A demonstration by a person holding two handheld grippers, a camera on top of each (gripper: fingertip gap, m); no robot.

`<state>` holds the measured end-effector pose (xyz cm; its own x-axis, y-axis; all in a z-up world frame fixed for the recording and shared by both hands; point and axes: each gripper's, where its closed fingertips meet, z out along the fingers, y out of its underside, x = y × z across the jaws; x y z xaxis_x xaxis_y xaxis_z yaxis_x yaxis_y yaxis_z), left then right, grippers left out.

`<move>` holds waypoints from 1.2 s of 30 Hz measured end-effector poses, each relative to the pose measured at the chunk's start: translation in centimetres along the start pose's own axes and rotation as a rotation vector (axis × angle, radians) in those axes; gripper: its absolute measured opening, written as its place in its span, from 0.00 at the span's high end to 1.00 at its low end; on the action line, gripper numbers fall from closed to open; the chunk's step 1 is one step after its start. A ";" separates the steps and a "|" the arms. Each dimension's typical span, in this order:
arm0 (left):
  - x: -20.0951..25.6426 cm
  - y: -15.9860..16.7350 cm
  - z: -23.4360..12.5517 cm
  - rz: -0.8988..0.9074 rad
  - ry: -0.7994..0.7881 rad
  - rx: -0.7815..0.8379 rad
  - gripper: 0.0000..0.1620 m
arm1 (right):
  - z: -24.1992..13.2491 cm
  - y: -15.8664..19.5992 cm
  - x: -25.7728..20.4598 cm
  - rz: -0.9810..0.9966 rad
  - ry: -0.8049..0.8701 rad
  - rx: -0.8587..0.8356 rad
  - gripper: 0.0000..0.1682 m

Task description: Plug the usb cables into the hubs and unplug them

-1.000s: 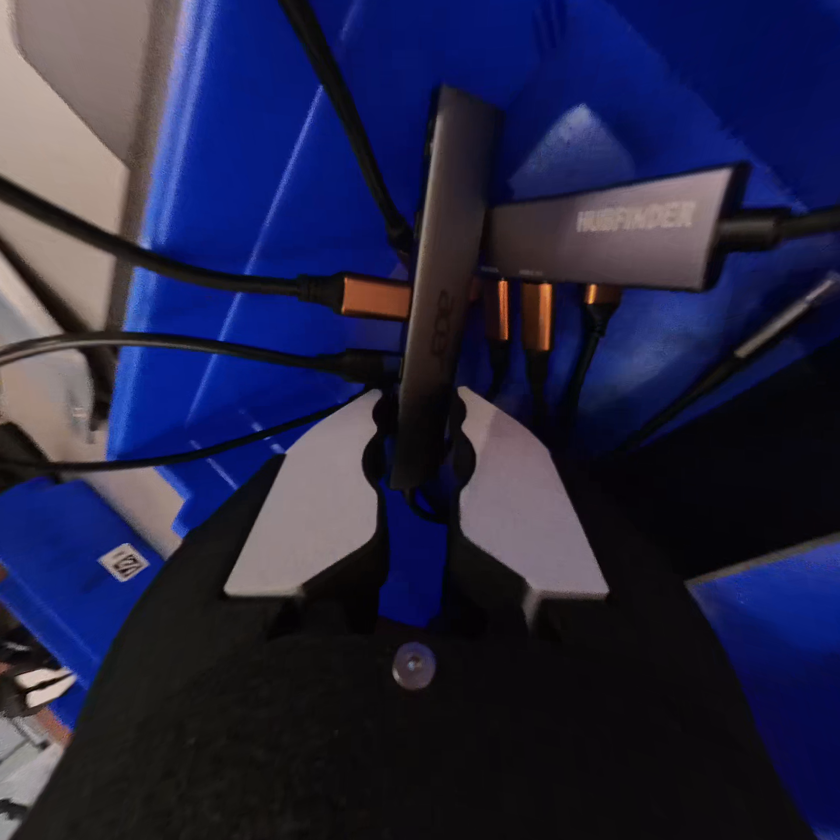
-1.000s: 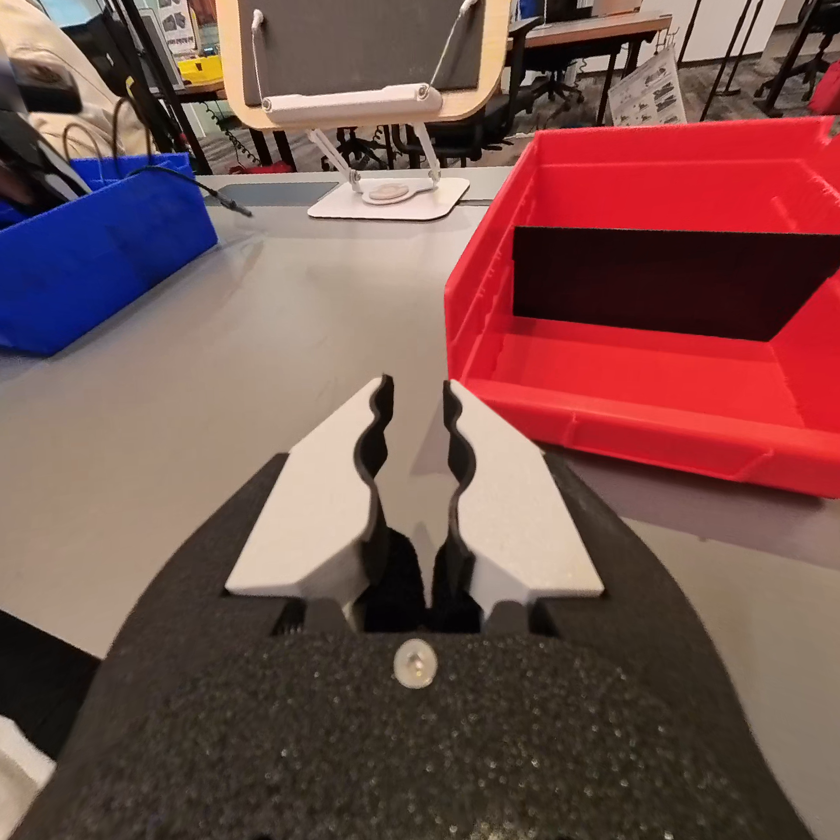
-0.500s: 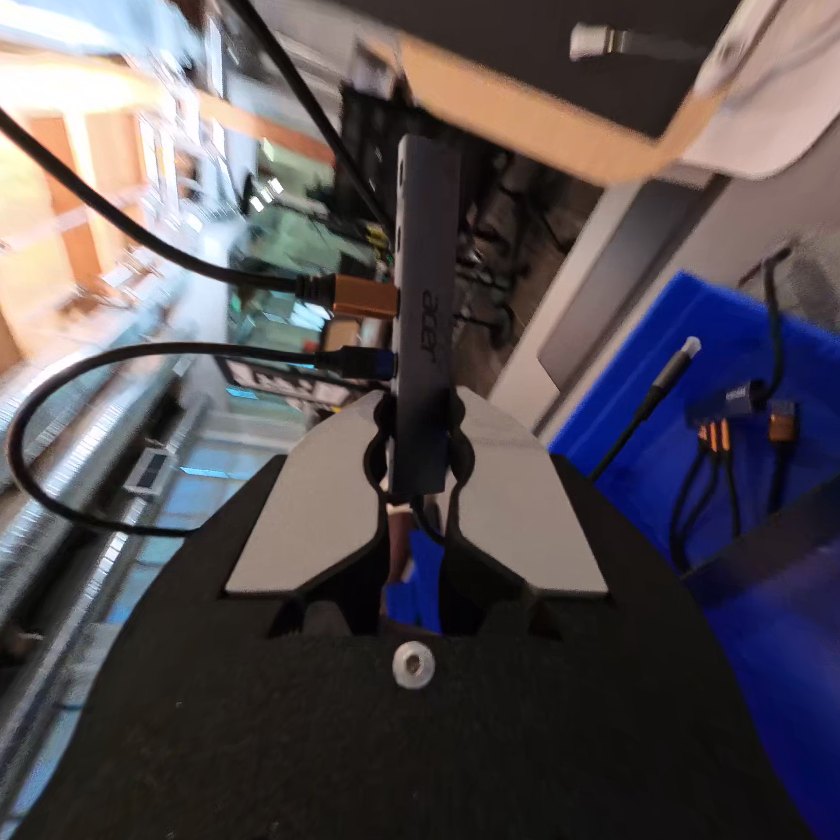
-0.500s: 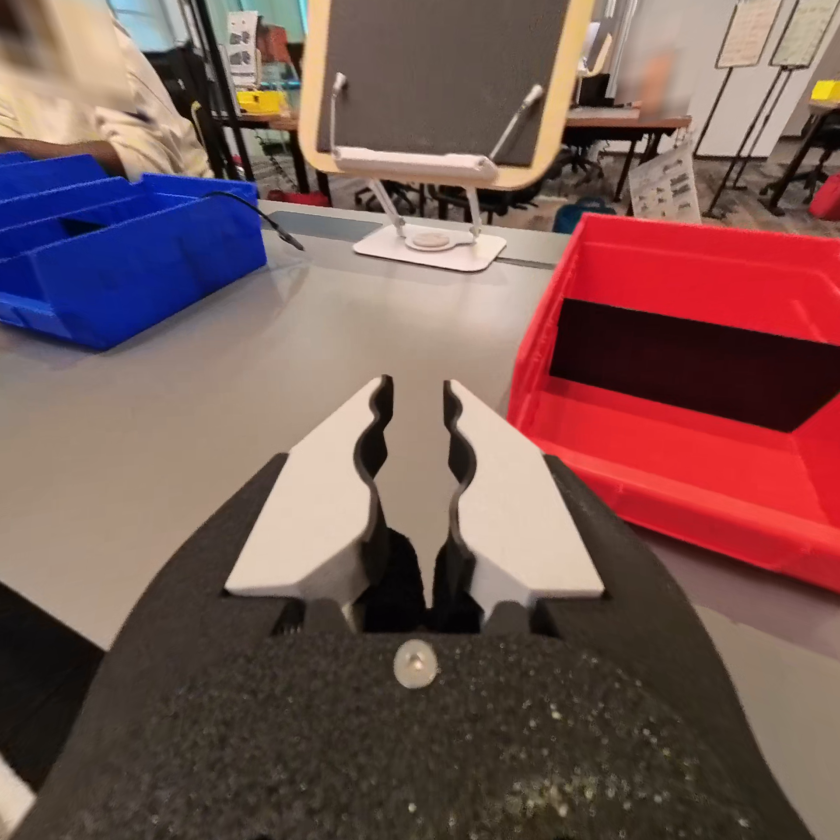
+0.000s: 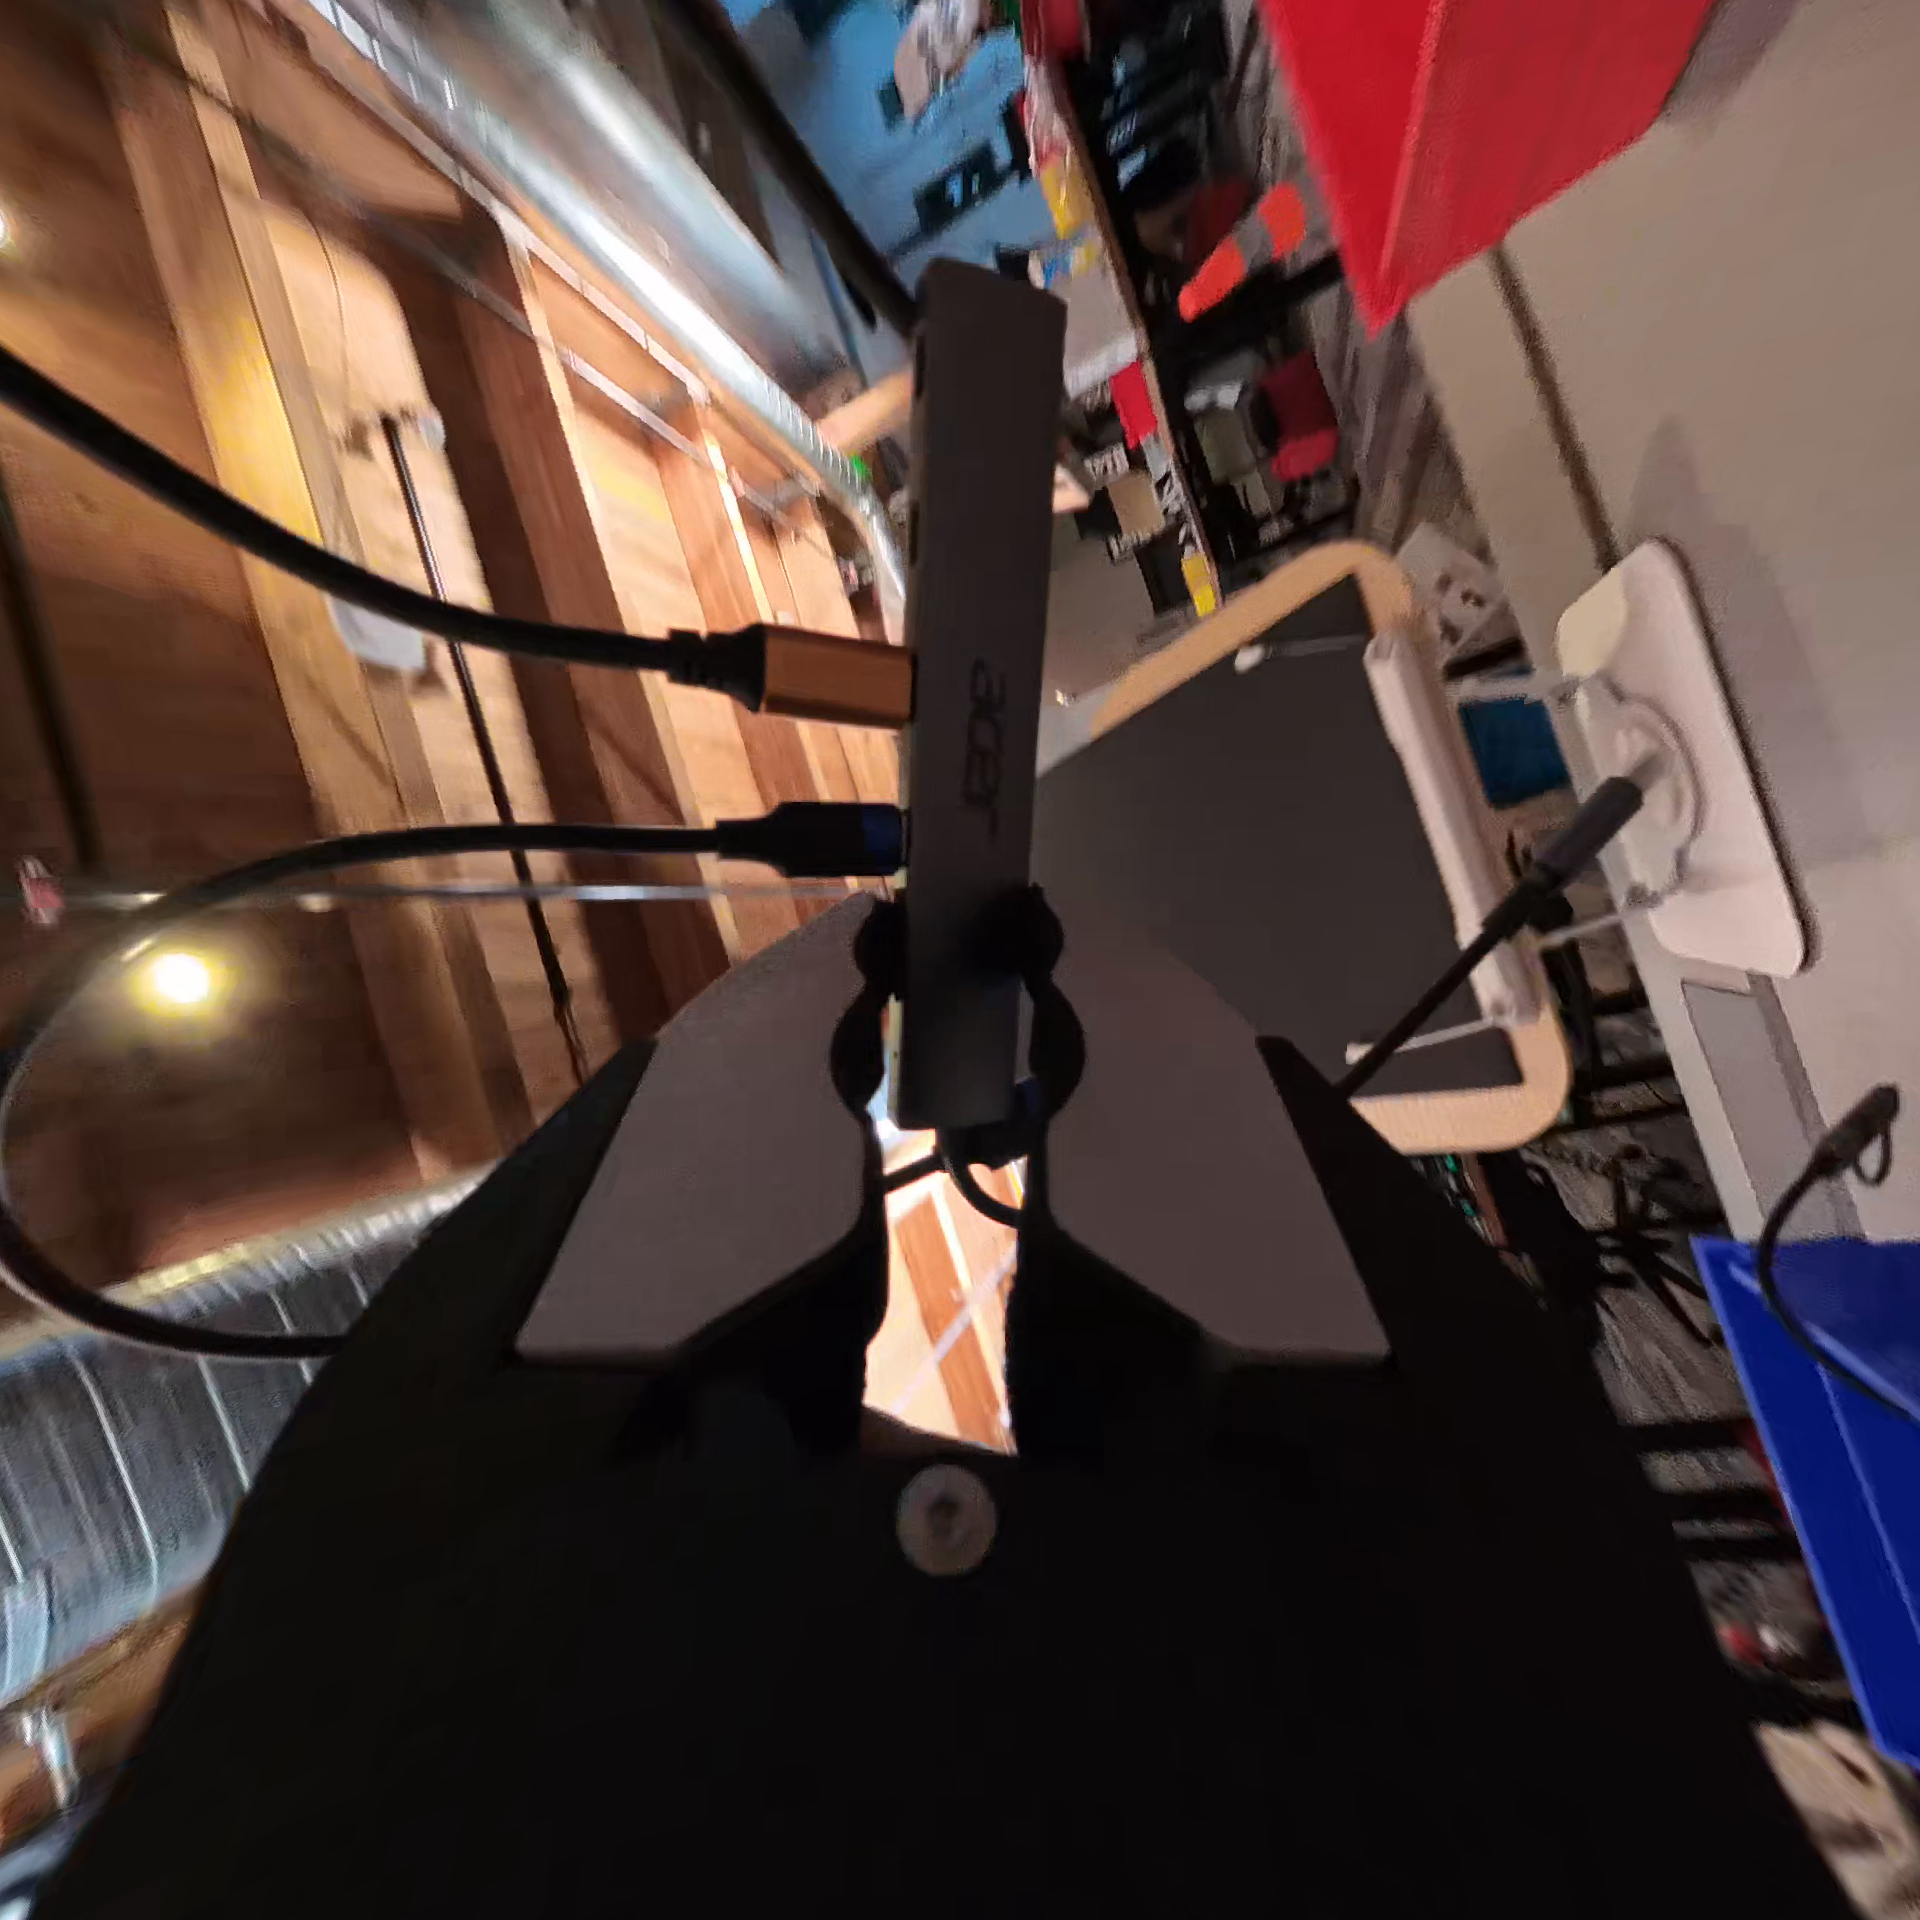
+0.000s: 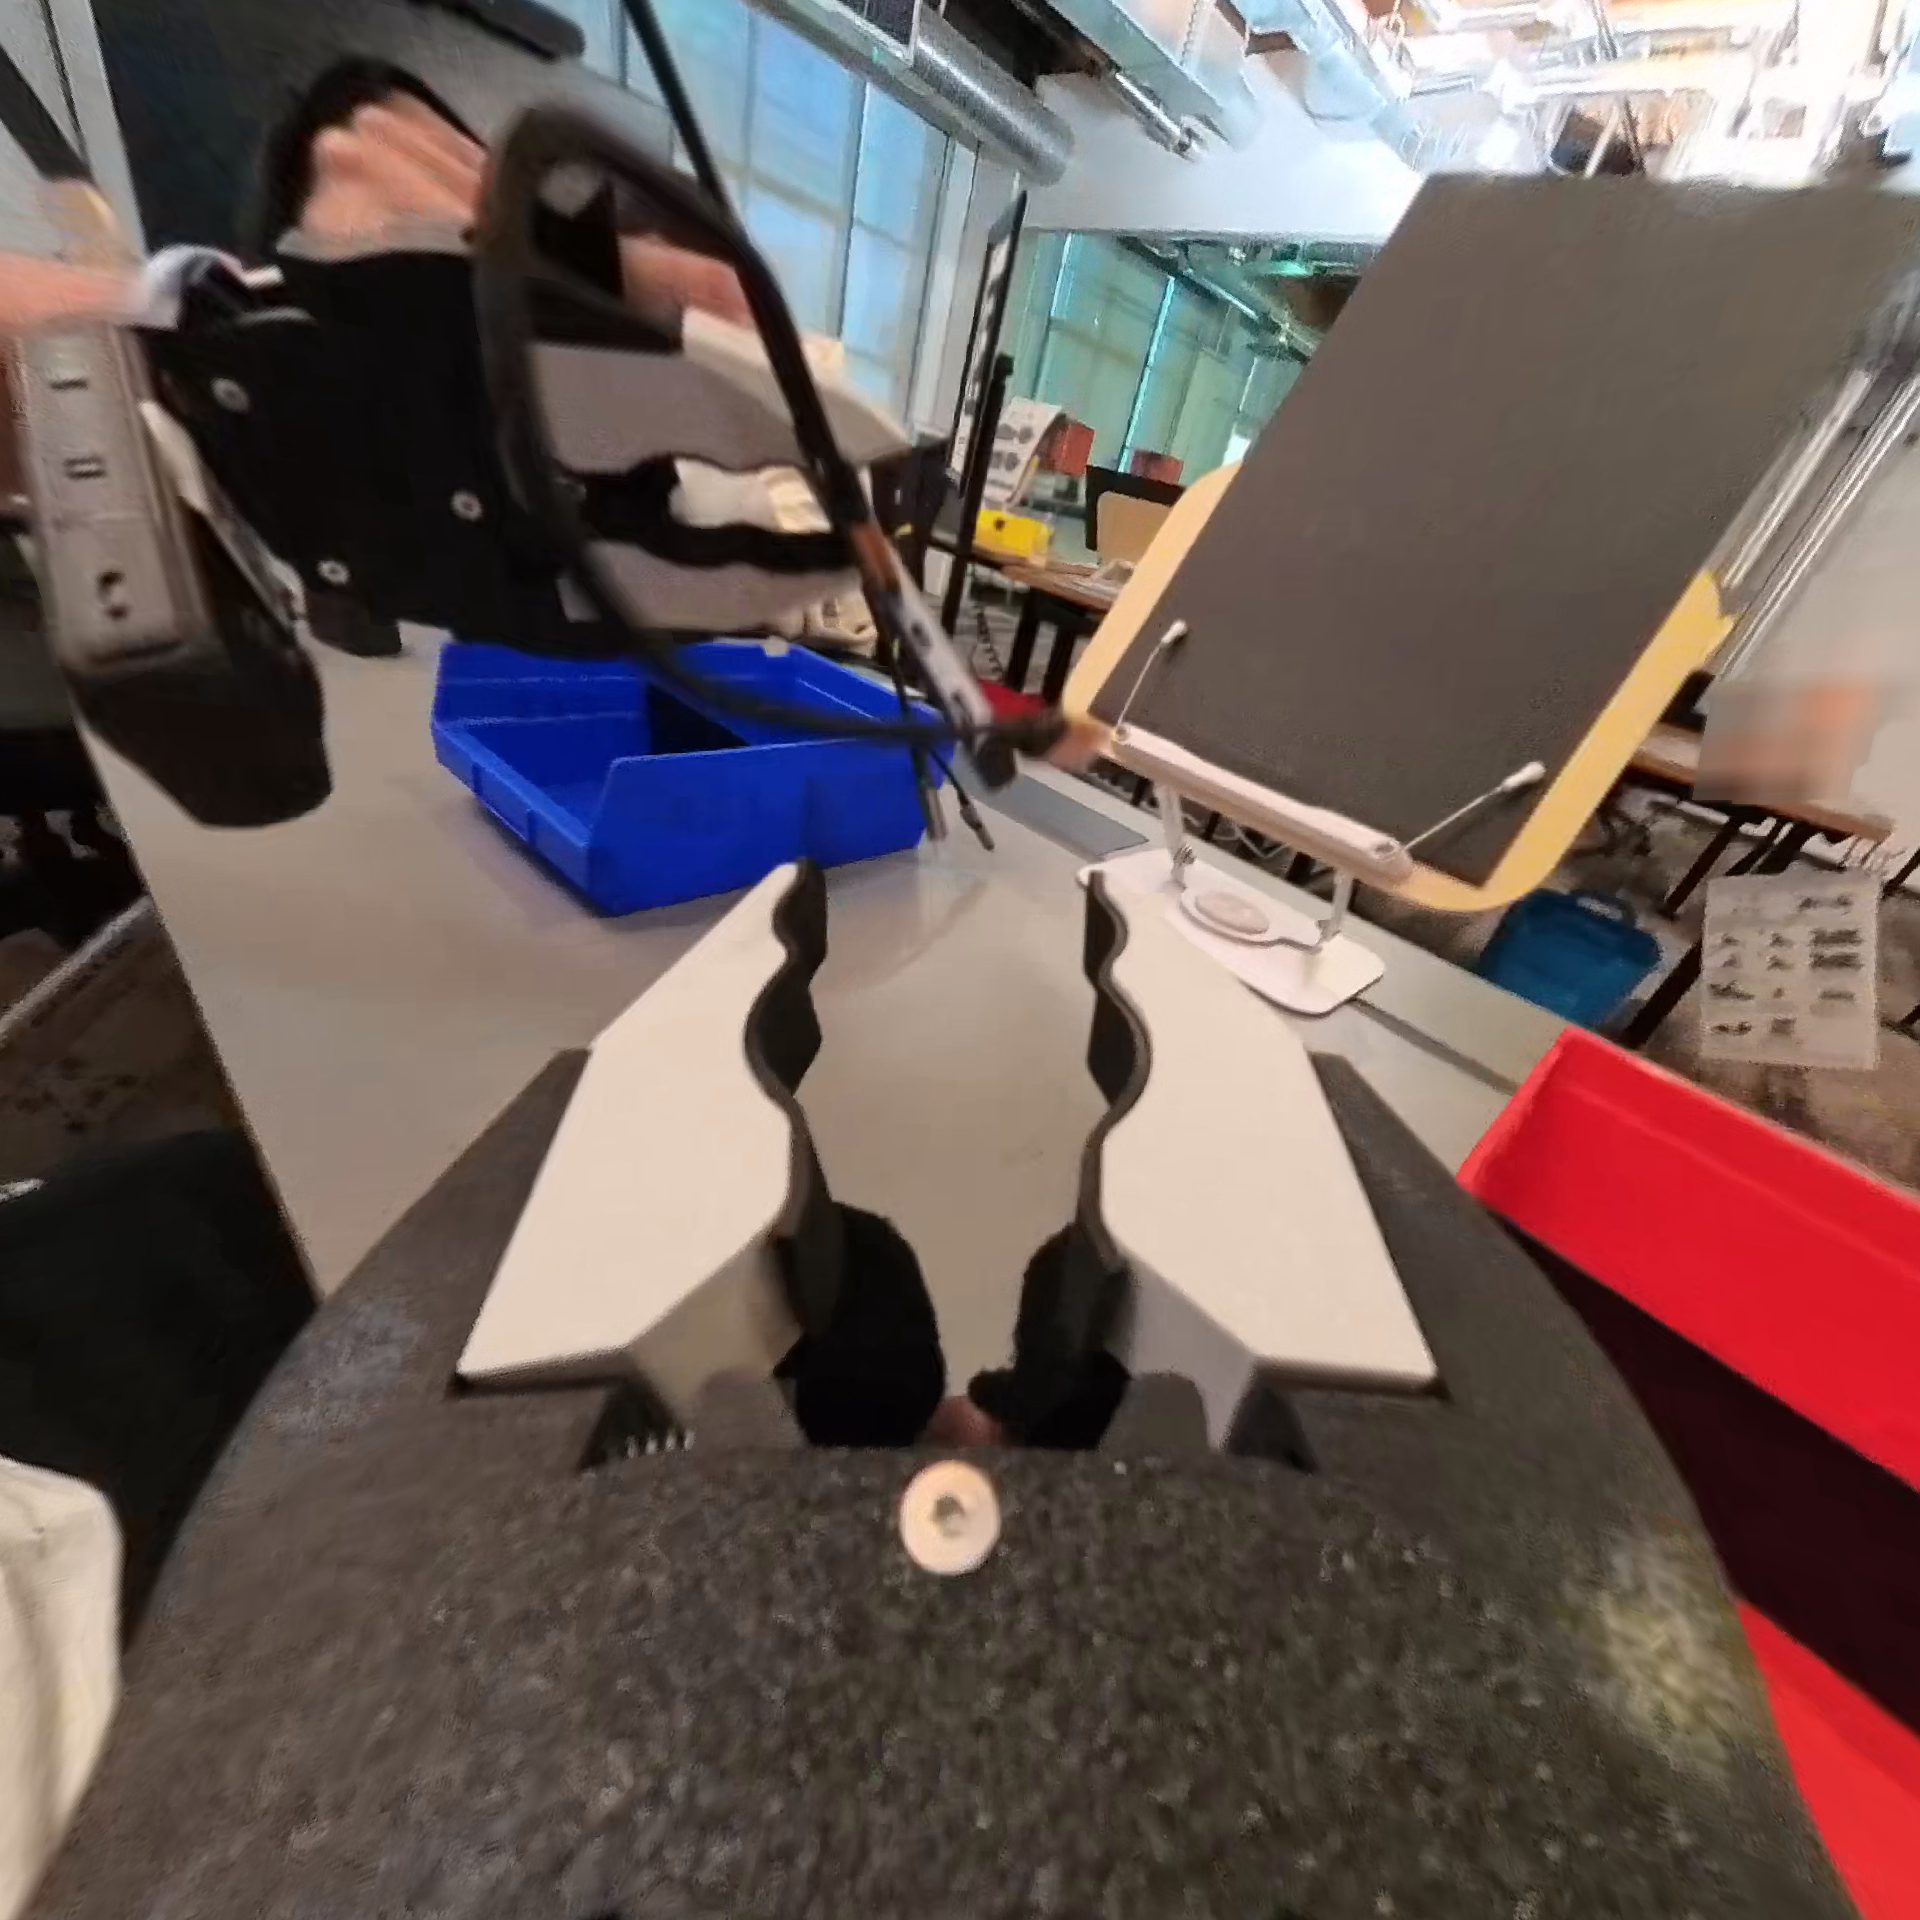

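The left tool [image 5: 961,1023] is gripping the lower end of a grey hub [image 5: 977,665], holding it in the air, clear of the desk [image 6: 436,935]. Two black cables are plugging into the hub's left side, one by a copper plug [image 5: 831,675], one by a blue plug [image 5: 847,840]. The blue bin [image 6: 665,774] is sitting on the desk at the left, a stand [image 6: 1434,582] farther back, the red bin [image 6: 1704,1195] at the right. The right tool [image 6: 951,997] is hanging above the desk between the bins, jaws apart and holding nothing.
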<state>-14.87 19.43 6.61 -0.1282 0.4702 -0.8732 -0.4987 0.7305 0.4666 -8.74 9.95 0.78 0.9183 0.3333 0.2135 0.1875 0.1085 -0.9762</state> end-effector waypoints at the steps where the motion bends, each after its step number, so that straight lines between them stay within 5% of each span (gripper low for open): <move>1: 0.5 -1.4 -0.1 0.012 -0.004 0.032 0.86 | 0.3 -0.2 0.0 -0.057 -0.001 -0.011 0.70; 6: 1.9 -4.8 -0.2 -0.010 0.014 0.104 0.86 | 2.7 1.4 -1.3 -0.339 -0.056 -0.116 0.71; 10: 2.7 -6.2 -0.5 -0.001 0.025 0.130 0.86 | 4.5 2.1 -1.7 -0.423 -0.024 -0.105 0.94; 14: 4.2 -6.3 -0.8 -0.099 0.080 0.128 0.86 | 4.8 3.1 -2.0 -0.419 -0.035 -0.090 0.95; 19: 4.6 -7.5 -3.9 -0.612 0.204 0.165 0.87 | 4.3 5.1 -0.5 -0.322 -0.031 -0.100 0.95; 23: 7.1 -11.9 -7.1 -1.210 0.525 0.315 0.91 | 3.3 4.5 0.0 -0.144 -0.097 -0.009 0.96; 28: 7.2 -14.0 -6.2 -1.818 0.816 0.547 0.82 | 2.7 3.2 -2.3 0.050 -0.292 0.077 0.95; 32: 5.6 -13.1 -4.6 -2.003 0.889 0.723 0.74 | 2.6 3.7 -4.7 0.084 -0.443 0.042 0.96; 36: 5.0 -13.0 -4.1 -1.949 0.885 0.837 0.81 | 3.2 4.6 -5.5 0.111 -0.533 -0.010 0.96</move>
<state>-12.59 10.24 -4.37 -0.4313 -0.8979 0.0888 -0.1356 -0.0328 -0.9902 -14.01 11.58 -4.73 0.6295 0.7711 0.0958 0.1054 0.0374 -0.9937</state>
